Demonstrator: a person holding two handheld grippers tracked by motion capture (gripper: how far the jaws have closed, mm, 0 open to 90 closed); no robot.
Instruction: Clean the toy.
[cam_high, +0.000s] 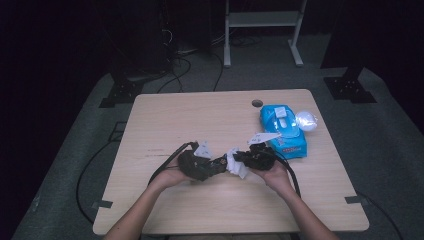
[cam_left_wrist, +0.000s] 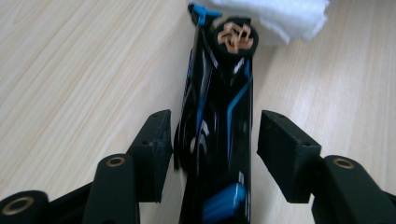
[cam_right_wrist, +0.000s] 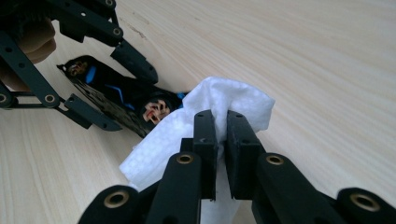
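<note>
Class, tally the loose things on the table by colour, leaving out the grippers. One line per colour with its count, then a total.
White: 2, the wipe and the ball
Blue: 1, the wipes pack
Black and blue: 1, the drone arm
Total: 4

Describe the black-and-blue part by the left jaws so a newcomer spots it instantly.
On the wooden table, look near the front edge where the two hands meet. Between the left gripper's open jaws lies the black-and-blue part, long and glossy with a coppery round end, touching the white wipe in the right gripper.
</note>
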